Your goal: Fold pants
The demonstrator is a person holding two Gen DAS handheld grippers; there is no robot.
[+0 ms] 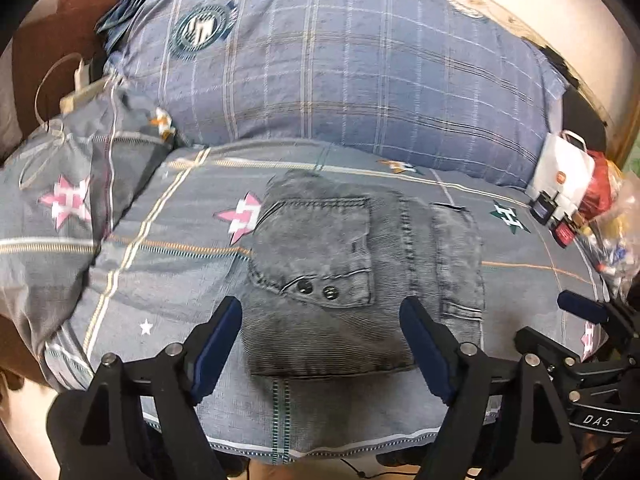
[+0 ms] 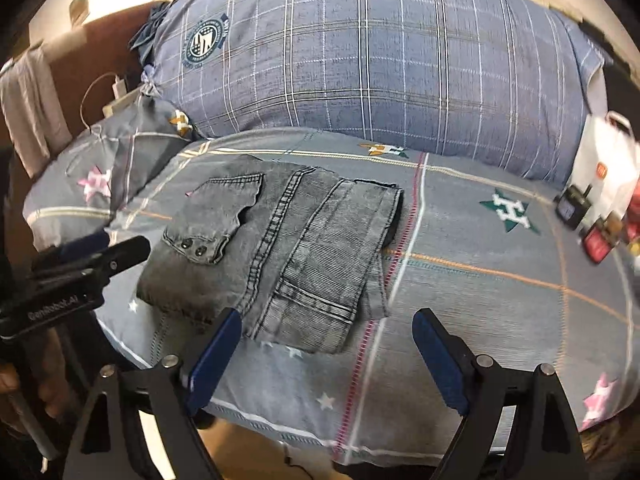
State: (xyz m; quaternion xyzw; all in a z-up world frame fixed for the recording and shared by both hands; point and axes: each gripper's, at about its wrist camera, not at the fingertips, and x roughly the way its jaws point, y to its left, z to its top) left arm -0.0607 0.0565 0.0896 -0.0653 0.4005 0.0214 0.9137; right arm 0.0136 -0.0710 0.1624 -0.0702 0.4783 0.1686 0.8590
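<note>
The pants (image 1: 360,280) are grey washed denim and they lie folded into a compact packet on the bed (image 1: 168,280), on a grey bedsheet with stars and thin stripes. The packet sits in the near half of the bed, a little to the left of its middle in the right wrist view. Its near edge stops short of the front edge of the mattress, so a strip of bare sheet stays in front of it. On top a flap pocket with two dark snap buttons (image 1: 316,290) faces up, and a folded leg lies along the right side of the packet.

The left tongs (image 1: 320,320) are released: the two blue pads stand wide apart above the near edge of the pants and press on nothing. The right tongs (image 2: 328,330) are also released, with only the near right corner of the packet and bare sheet between the pads.

Behind the pants a big blue checked pillow (image 2: 380,64) closes the far side of the bed. At the right edge stand a white paper bag (image 2: 604,160) and some small packages, which are blurred, perhaps snacks. Between the pants and these things there is a wide free area of sheet. A smaller grey pillow (image 1: 80,184) lies at the left.
</note>
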